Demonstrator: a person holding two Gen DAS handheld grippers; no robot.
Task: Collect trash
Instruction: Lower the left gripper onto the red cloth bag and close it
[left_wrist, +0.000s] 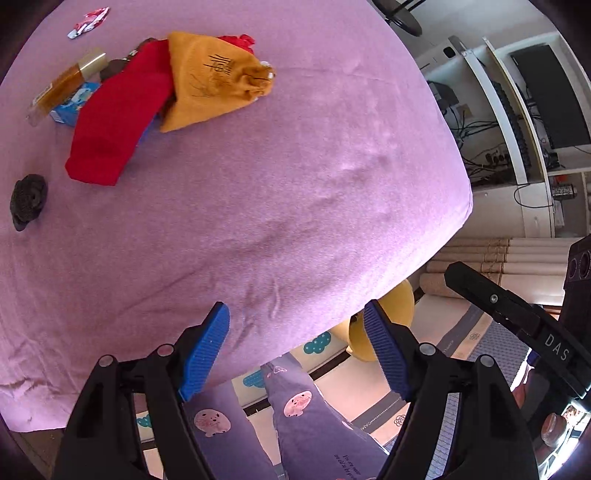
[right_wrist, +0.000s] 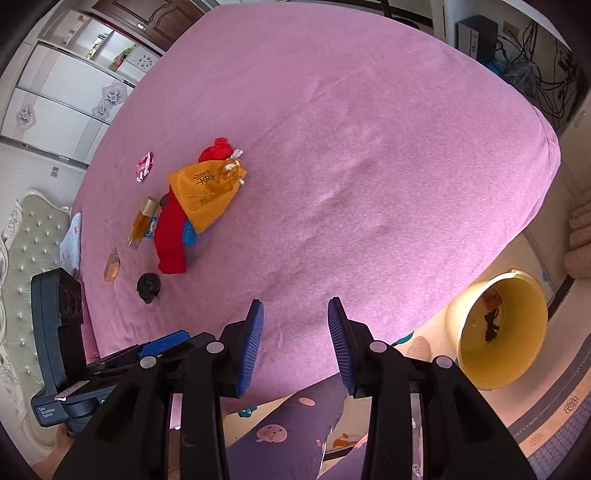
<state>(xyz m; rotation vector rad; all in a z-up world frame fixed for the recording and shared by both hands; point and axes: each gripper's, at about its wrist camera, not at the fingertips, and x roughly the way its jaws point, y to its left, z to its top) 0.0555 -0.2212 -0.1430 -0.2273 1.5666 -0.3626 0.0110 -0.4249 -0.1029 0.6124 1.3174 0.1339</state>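
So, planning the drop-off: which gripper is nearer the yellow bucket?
Right, probably. The yellow bucket sits on the floor just right of the right gripper; the left gripper is farther along the bed edge.

Both tools share one build: the left gripper (left_wrist: 296, 325) and right gripper (right_wrist: 296, 321) have black angular link arms, round silver pivot screws and ribbed blue pads (right_wrist: 252, 341). The person's trousers (left_wrist: 295, 417) are purple (printed with pink cartoon animals).
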